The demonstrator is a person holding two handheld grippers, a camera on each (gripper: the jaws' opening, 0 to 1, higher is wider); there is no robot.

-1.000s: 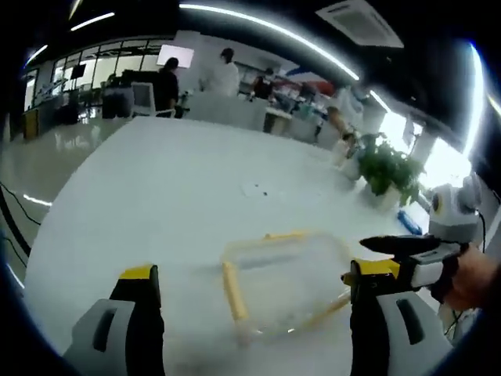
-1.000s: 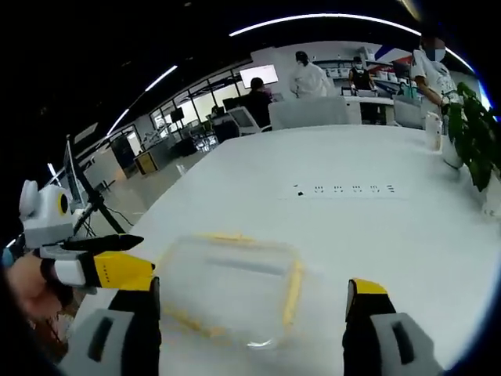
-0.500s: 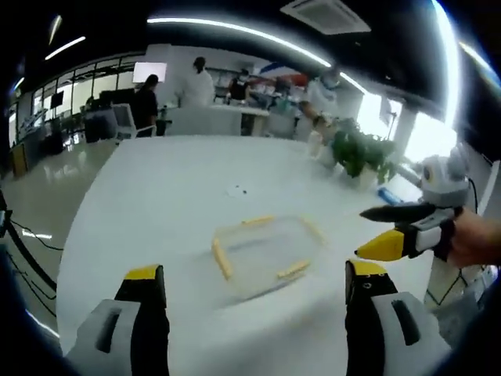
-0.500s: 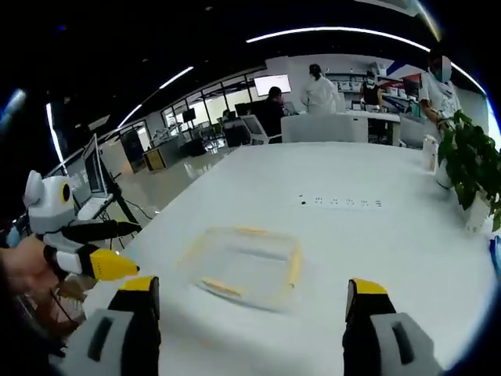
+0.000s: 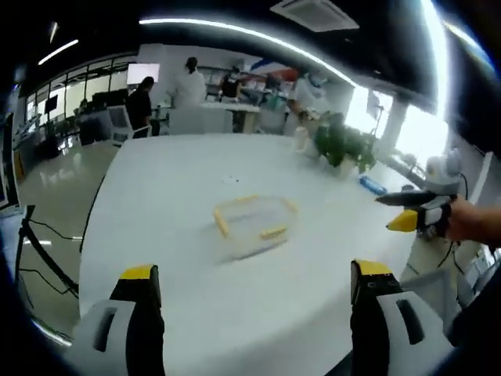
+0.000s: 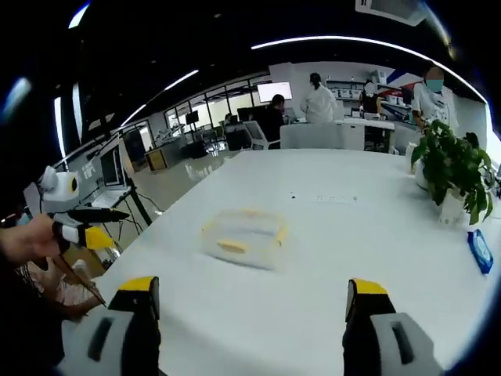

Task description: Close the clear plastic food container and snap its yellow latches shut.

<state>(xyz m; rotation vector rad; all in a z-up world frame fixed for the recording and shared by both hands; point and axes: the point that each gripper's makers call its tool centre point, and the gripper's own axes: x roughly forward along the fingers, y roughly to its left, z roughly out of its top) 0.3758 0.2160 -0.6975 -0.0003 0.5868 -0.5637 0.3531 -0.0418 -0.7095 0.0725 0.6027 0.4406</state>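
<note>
Clear plastic, yellow-edged: the food container (image 5: 252,225) sits flat on the white table (image 5: 172,196), well ahead of both grippers and touching neither.

Left gripper (image 5: 249,283): jaws spread wide, nothing between them. The container lies straight ahead along the jaw line, roughly centred between the two yellow tips, well apart from them. The right gripper (image 5: 407,211) shows off to the right side of this view, held by a hand (image 5: 473,221) beyond the table edge, its jaws parted and empty.

Right gripper (image 6: 244,286): jaws likewise wide apart and empty. The container (image 6: 243,236) lies ahead, centred to slightly left of the jaw line. The left gripper (image 6: 82,223) appears far to the left, also clear of the container.

Orientation: the container's long axis appears to run across both grippers' lines of approach, roughly left to right in each view. Yellow latches (image 5: 274,232) mark its edges; one long bar sits on the near side. The lid seems seated, but whether every latch is snapped cannot be told at this range.

Judgement: neither gripper is clearly nearer. Any further move would require a long forward reach.

Potted plant (image 6: 450,168) stands well right of the container; people stand at the far desks.
</note>
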